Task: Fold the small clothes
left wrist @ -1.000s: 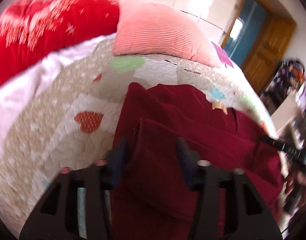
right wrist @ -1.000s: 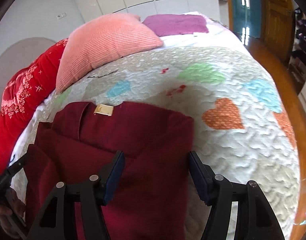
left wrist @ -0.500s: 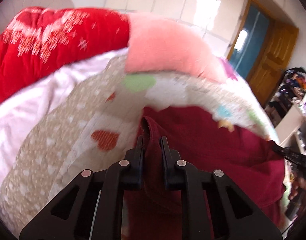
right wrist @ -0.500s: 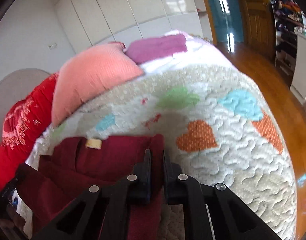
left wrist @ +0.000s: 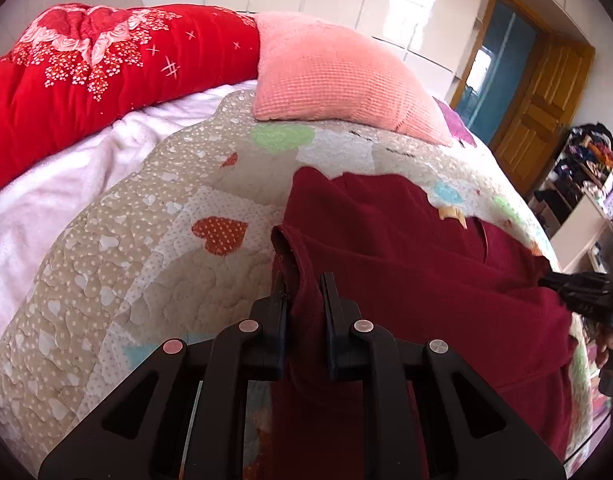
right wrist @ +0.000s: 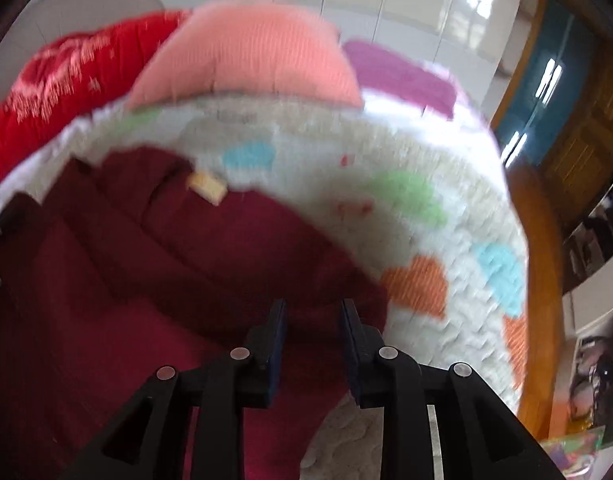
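A dark red garment (left wrist: 406, 264) lies on the quilted bed, its tan neck label (left wrist: 450, 213) toward the pillows. My left gripper (left wrist: 304, 292) is shut on the garment's left edge, the fabric bunched between the fingers and lifted. The right wrist view is blurred. There my right gripper (right wrist: 311, 318) is shut on the garment's (right wrist: 166, 272) right edge, held above the quilt. The right gripper also shows in the left wrist view (left wrist: 582, 292), at the garment's far right.
A heart-patterned quilt (left wrist: 138, 240) covers the bed. A pink pillow (left wrist: 338, 80), a red floral duvet (left wrist: 86, 68) and a purple pillow (right wrist: 402, 76) lie at the head. A wooden door (left wrist: 542, 108) and cluttered shelves (left wrist: 586, 176) stand to the right.
Both grippers closed on the garment's side edges and lifted them. The right gripper is moving now, its view blurred.
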The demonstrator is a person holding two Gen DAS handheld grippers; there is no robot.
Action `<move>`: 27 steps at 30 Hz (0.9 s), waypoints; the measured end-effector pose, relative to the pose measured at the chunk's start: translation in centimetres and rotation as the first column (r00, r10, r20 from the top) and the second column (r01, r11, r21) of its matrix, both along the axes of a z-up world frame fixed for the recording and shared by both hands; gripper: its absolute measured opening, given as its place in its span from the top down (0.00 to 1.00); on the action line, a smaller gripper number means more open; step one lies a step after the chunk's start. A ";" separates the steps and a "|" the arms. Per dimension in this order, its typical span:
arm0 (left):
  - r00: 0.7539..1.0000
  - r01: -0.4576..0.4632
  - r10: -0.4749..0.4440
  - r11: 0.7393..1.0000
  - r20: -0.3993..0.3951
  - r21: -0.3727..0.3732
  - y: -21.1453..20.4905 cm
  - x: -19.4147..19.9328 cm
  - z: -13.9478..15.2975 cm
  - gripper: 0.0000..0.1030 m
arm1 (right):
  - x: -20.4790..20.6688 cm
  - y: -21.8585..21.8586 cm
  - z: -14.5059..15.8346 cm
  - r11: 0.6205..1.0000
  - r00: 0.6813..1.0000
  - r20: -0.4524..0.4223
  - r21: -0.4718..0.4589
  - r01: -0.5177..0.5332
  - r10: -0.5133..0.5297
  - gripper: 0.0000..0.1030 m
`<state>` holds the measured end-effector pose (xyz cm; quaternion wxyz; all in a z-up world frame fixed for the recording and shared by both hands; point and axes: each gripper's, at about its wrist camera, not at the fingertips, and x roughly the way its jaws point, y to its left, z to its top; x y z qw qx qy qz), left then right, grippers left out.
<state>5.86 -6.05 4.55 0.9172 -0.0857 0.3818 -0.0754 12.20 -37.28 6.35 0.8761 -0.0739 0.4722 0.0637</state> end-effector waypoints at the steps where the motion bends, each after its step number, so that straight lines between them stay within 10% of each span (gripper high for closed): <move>1: 1.000 0.009 -0.009 1.000 -0.003 0.002 0.0 0.0 -0.1 0.87 | -0.5 -0.1 -0.8 1.000 1.000 -0.018 0.001 0.005 -0.005 0.76; 9: 1.000 0.026 -0.026 1.000 0.014 -0.013 -0.2 0.7 0.6 0.52 | -2.6 -0.7 0.5 0.999 0.996 0.076 -0.017 -0.037 0.038 0.52; 19: 0.998 0.049 -0.049 0.999 -0.049 -0.006 -0.6 2.0 -0.4 0.52 | 0.2 2.1 -1.4 0.895 0.929 -0.044 -0.256 -0.365 0.367 0.44; 24: 0.997 0.058 -0.058 0.998 -0.046 -0.002 -0.7 1.7 -0.7 0.53 | -0.1 3.6 -2.3 0.859 0.896 -0.099 -0.255 -0.444 0.434 0.82; 27: 0.998 0.060 -0.059 0.998 -0.020 0.011 -0.7 1.5 0.0 0.80 | -1.4 4.5 -2.6 0.844 0.896 -0.070 -0.313 -0.436 0.438 0.91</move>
